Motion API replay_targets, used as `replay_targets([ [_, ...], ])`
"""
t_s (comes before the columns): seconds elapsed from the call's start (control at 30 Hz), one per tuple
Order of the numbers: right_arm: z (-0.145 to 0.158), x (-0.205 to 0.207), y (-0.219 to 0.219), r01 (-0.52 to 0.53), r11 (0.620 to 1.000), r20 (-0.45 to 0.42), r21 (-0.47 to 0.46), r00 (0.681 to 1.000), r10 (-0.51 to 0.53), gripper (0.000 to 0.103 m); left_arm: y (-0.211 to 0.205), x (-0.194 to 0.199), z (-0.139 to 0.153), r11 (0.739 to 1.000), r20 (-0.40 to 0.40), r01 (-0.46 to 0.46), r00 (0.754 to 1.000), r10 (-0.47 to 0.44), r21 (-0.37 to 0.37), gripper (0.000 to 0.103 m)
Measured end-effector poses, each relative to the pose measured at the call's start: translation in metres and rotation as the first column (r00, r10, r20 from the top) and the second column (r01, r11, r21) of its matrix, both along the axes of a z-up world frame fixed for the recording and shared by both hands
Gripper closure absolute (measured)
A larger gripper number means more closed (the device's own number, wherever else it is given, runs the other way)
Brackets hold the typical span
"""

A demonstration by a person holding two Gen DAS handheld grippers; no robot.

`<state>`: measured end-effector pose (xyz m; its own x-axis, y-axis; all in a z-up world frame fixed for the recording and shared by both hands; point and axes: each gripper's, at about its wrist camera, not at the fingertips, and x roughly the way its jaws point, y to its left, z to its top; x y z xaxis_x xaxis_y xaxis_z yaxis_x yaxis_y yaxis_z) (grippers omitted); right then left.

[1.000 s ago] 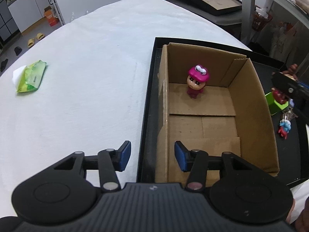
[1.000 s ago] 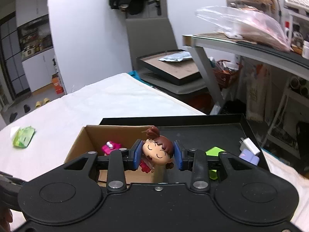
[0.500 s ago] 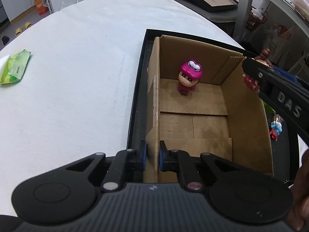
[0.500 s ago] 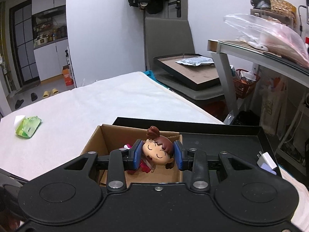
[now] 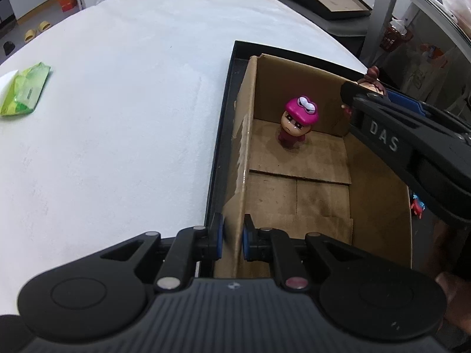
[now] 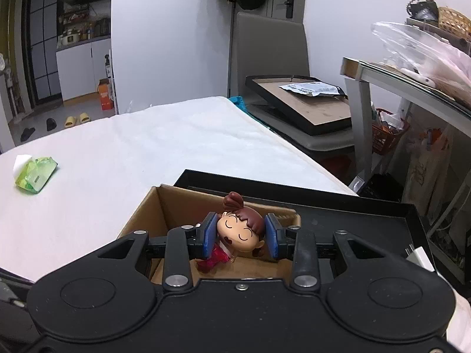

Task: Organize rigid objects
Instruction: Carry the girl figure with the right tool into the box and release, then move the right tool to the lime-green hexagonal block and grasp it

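Note:
An open cardboard box (image 5: 379,188) sits in a black tray (image 5: 219,147) on the white table. A pink-hatted figurine (image 5: 297,122) stands upright at the box's far end. My left gripper (image 5: 232,239) is shut on the box's near left wall. My right gripper (image 6: 240,236) is shut on a brown-haired figurine (image 6: 240,231) and holds it above the box's far right corner; the box (image 6: 164,206) lies below it. In the left wrist view the right gripper's body (image 5: 412,147) reaches in over the right wall.
A green wipes packet (image 5: 25,94) lies on the white table at the far left; it also shows in the right wrist view (image 6: 36,173). A small red and blue toy (image 5: 417,204) lies in the tray right of the box. A white plug (image 6: 419,259) lies in the tray.
My left gripper went from open beside the box wall to shut on it. My right gripper carried the brown-haired figurine leftward over the box.

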<state>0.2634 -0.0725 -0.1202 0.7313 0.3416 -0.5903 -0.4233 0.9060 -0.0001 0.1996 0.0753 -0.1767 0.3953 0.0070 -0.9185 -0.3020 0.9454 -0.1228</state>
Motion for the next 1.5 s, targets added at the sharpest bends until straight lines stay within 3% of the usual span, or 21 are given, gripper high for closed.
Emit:
replay_targets([
  [0.2, -0.001, 0.002, 0.016, -0.016, 0.999, -0.007, -0.035, 1.0, 0.016, 0.068, 0.0, 0.004, 0.0, 1.0, -0.021, 0.014, 1.0, -0.014, -0.006, 0.091],
  [0.3, -0.002, 0.003, 0.022, 0.001, 0.998, 0.014, -0.056, 1.0, 0.0, 0.052, -0.001, 0.01, 0.002, 1.0, -0.017, 0.016, 1.0, -0.016, -0.003, 0.089],
  [0.4, -0.001, -0.002, 0.023, -0.016, 0.998, 0.008, -0.058, 1.0, 0.016, 0.052, -0.005, 0.009, 0.005, 1.0, -0.015, 0.016, 1.0, -0.016, 0.017, 0.088],
  [0.8, 0.012, -0.002, -0.005, 0.094, 0.996, 0.002, 0.012, 0.996, -0.094, 0.044, -0.021, 0.012, 0.011, 0.997, -0.029, -0.001, 1.0, 0.004, 0.071, 0.087],
  [0.93, 0.015, 0.0, -0.021, 0.137, 0.99, -0.016, 0.042, 0.991, -0.136, 0.041, -0.028, 0.016, 0.009, 0.995, -0.043, 0.002, 0.999, 0.002, 0.095, 0.076],
  [1.07, 0.016, -0.003, -0.03, 0.165, 0.986, -0.012, 0.029, 0.986, -0.164, 0.03, -0.029, 0.018, 0.009, 0.993, -0.038, -0.007, 0.999, 0.012, 0.121, 0.065],
  [1.13, 0.016, -0.005, -0.034, 0.179, 0.984, -0.003, 0.012, 0.984, -0.179, 0.025, -0.029, 0.017, 0.011, 0.991, -0.035, -0.018, 0.999, 0.022, 0.132, 0.063],
  [1.5, 0.012, -0.001, -0.058, 0.232, 0.973, -0.038, 0.019, 0.972, -0.231, 0.025, -0.036, 0.027, 0.015, 0.982, -0.04, -0.043, 0.998, 0.051, 0.185, 0.06],
])
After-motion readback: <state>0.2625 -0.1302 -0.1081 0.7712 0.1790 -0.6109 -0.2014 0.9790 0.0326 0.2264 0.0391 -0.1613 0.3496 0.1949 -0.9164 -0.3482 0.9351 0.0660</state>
